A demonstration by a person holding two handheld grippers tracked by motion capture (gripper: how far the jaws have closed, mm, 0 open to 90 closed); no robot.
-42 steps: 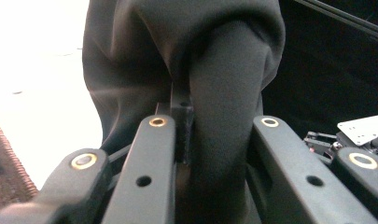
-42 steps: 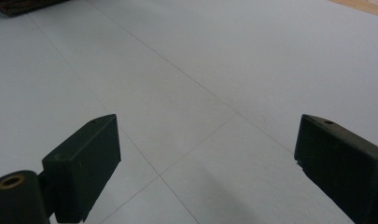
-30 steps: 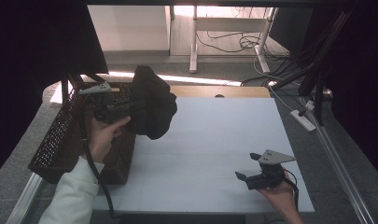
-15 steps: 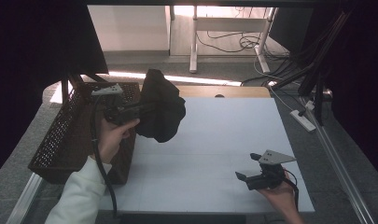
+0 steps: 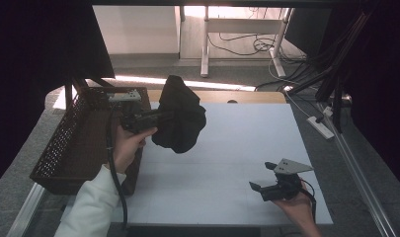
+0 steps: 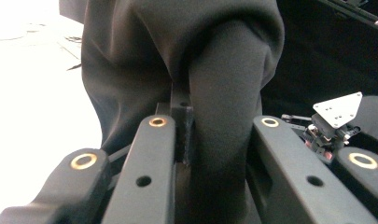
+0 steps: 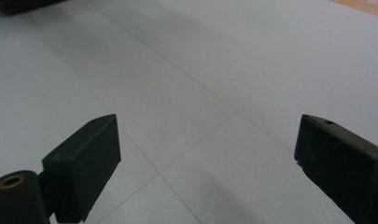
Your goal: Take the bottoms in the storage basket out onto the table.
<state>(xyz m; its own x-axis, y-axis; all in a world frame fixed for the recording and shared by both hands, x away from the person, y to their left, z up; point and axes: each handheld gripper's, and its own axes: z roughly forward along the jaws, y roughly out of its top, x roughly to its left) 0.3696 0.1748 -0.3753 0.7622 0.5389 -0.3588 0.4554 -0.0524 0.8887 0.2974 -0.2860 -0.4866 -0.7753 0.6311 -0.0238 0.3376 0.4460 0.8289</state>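
High view: the left claw (image 5: 164, 117) pinches a limp black cloth (image 5: 180, 121), soft and light, best held by a bunched fold; the right claw (image 5: 264, 177) rests agape on the bench (image 5: 227, 163).

Left gripper (image 5: 160, 118) holds black cloth (image 5: 180, 121) beside basket (image 5: 64, 148).

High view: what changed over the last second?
The left gripper, shut on the black cloth, carried it rightward, away from the wicker basket and out over the white table. The cloth still hangs clear of the surface. The right gripper stayed open, low at the table's near right.
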